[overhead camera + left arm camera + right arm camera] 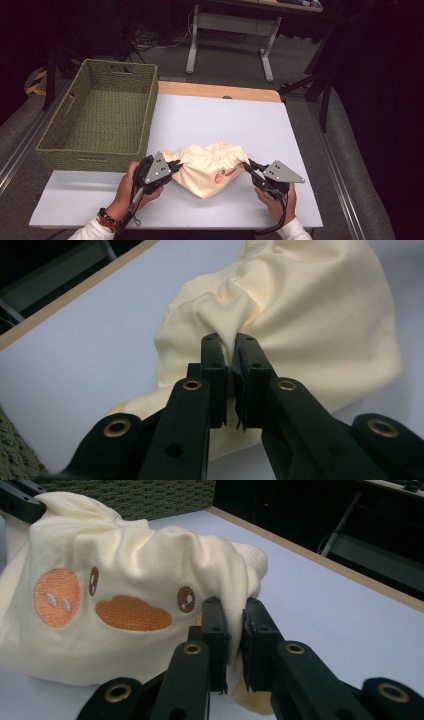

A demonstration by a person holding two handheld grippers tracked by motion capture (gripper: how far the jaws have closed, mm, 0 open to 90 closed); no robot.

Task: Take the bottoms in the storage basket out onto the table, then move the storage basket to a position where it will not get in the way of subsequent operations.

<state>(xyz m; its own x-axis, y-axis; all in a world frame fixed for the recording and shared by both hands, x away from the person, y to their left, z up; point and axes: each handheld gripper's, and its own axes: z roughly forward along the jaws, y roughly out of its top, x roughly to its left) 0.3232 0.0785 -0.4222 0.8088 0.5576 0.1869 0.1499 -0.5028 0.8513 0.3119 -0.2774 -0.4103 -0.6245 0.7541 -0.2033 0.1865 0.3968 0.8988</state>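
A cream-yellow garment (210, 167) with an orange embroidered face lies bunched on the pale table (220, 125), near the front edge. My left gripper (173, 166) is shut on a pinch of the garment's left side; in the left gripper view the cloth (300, 315) is squeezed between the two black jaws of the gripper (234, 342). My right gripper (248, 166) is shut on the garment's right side. In the right gripper view the garment (125, 595) folds into the gripper (235, 607), beside the orange patches and brown eye dots.
A green woven basket (100, 115) stands open at the table's left, its near wall just behind my left gripper. A wooden strip (220, 91) edges the table's far side. Desk legs and cables stand on the floor beyond.
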